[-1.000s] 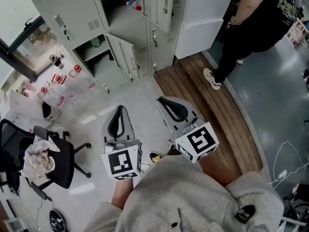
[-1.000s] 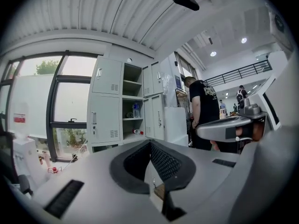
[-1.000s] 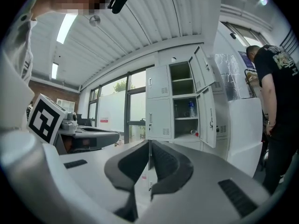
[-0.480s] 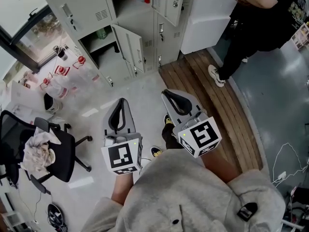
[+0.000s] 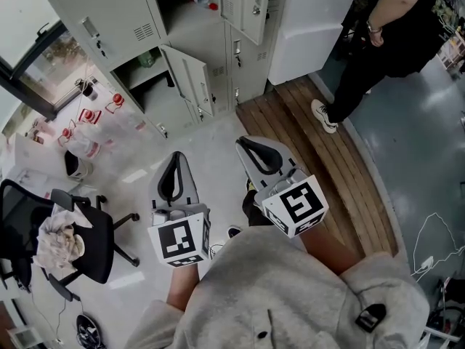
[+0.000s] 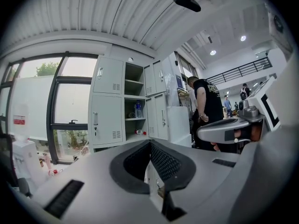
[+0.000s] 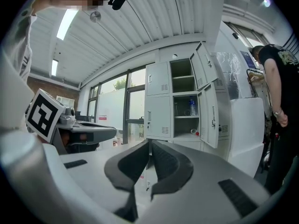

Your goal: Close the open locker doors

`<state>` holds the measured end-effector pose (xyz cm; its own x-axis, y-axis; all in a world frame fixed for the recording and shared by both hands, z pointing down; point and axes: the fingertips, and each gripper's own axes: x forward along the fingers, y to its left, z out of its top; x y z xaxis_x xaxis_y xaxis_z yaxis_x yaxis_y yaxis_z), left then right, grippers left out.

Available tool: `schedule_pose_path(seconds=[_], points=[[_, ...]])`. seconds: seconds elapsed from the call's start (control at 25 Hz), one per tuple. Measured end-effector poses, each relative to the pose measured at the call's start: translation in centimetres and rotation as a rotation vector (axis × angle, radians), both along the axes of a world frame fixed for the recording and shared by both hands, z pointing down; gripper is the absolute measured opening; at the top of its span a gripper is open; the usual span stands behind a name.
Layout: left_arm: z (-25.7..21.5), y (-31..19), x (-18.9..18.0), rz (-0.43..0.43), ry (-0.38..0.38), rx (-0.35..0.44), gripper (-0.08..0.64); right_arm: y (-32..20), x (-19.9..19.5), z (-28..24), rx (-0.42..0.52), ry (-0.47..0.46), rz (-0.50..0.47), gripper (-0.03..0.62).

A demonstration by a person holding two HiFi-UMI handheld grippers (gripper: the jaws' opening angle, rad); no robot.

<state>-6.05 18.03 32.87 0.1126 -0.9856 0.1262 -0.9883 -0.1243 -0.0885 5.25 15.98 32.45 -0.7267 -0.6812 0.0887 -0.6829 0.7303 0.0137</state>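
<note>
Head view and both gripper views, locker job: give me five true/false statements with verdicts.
1. The left gripper and the right gripper are both shut and empty. True.
2. Every locker door is closed. False: a lower door and an upper door stand open.
3. A bottle stands upright on a shelf in an open compartment. True.
4. The right gripper touches a door. False: it is well short of the lockers, with floor between.
5. The office chair's seat is bare. False: a crumpled cloth lies on the chair.
</note>
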Motion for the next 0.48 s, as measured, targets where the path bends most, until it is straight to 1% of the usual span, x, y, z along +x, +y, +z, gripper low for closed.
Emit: schedule_pose_path(seconds=[0.24, 0.48], points=[[1.1, -2.6, 0.9, 0.024, 0.007, -0.026, 0.011, -2.6, 0.7, 0.6, -0.007, -0.002, 0.018, 0.040], [1.1, -6.8, 1.6, 0.043, 0.004, -0.030, 0.011, -6.8, 1.5, 0.7, -0.017, -0.005, 0.030, 0.040]])
